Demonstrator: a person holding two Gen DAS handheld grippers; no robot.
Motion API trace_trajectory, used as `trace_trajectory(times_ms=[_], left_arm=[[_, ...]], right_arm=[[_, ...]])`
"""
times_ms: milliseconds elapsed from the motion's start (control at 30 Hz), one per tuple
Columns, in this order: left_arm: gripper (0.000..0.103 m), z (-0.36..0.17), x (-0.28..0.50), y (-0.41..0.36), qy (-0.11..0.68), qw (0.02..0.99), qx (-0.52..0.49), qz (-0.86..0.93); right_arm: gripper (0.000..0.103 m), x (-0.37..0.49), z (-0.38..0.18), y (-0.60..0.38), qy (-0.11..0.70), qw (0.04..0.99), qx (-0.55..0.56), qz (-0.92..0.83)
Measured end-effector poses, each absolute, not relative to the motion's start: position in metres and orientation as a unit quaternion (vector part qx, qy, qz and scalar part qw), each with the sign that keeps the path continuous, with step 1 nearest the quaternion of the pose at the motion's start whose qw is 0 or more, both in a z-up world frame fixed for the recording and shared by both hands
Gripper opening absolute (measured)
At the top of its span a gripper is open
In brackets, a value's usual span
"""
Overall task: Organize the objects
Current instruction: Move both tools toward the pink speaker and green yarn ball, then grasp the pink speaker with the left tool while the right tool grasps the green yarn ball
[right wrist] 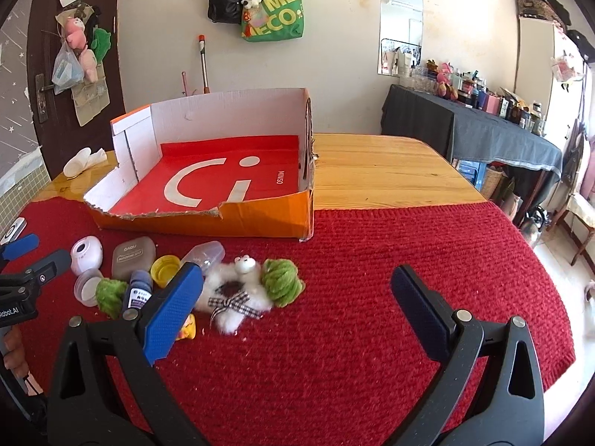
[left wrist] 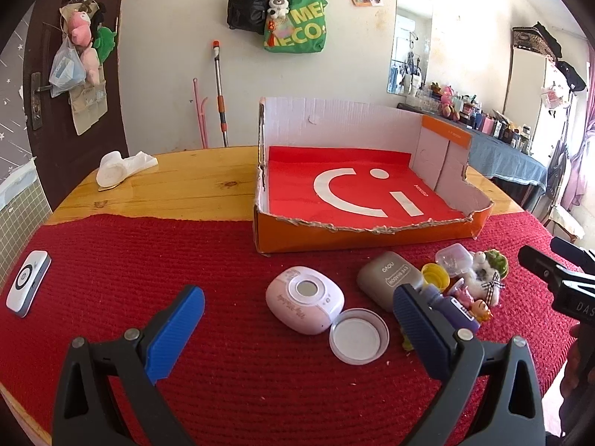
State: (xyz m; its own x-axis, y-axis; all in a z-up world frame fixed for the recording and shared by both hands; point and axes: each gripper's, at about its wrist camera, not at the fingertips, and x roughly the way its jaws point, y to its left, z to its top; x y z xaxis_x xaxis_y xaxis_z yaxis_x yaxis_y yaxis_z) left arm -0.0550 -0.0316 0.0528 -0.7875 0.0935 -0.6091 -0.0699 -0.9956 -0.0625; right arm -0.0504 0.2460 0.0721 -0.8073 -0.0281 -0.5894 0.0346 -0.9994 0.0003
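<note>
Left wrist: pink case (left wrist: 304,304) beside round lid (left wrist: 359,336).

You have one cardboard box (left wrist: 368,236), one yellow cap (left wrist: 435,275), one plush toy (right wrist: 238,290), two grippers

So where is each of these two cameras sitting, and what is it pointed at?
Left wrist: rides the left gripper, open, looking across the red mat at the pink device and orange box.
Right wrist: rides the right gripper, open, facing the plush toy and box; fingers show at left.
Shared: box, clutter, each other's gripper.
</note>
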Motion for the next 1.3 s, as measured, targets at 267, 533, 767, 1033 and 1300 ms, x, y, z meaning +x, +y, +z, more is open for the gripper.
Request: trace_trajectory(times_ms=[267,533,767,1033,1300], left_arm=[[0.103,0.044,-0.085,-0.043,-0.007,0.086,-0.379,0.921],[0.103,0.036,-0.100,-0.045,0.014,0.100,-0.406,0.908],[0.103,0.027,-0.113,-0.049,0.017,0.097,-0.427,0.899],[0.103,0.020,-0.124,-0.051,0.015,0.096,-0.438,0.893],[0.093,0.020,-0.121,-0.047,0.030,0.106,-0.435,0.894]], right_arm=[[0.103,-0.081,0.066,0.253,0.000,0.023,0.358,-0.933],[0.103,-0.094,0.053,0.258,-0.001,0.024,0.396,-0.918],[0.103,-0.097,0.046,0.269,-0.010,0.018,0.415,-0.910],[0.103,-0.102,0.038,0.273,-0.015,0.023,0.433,-0.901],[0.093,-0.103,0.037,0.271,-0.021,0.038,0.436,-0.899]])
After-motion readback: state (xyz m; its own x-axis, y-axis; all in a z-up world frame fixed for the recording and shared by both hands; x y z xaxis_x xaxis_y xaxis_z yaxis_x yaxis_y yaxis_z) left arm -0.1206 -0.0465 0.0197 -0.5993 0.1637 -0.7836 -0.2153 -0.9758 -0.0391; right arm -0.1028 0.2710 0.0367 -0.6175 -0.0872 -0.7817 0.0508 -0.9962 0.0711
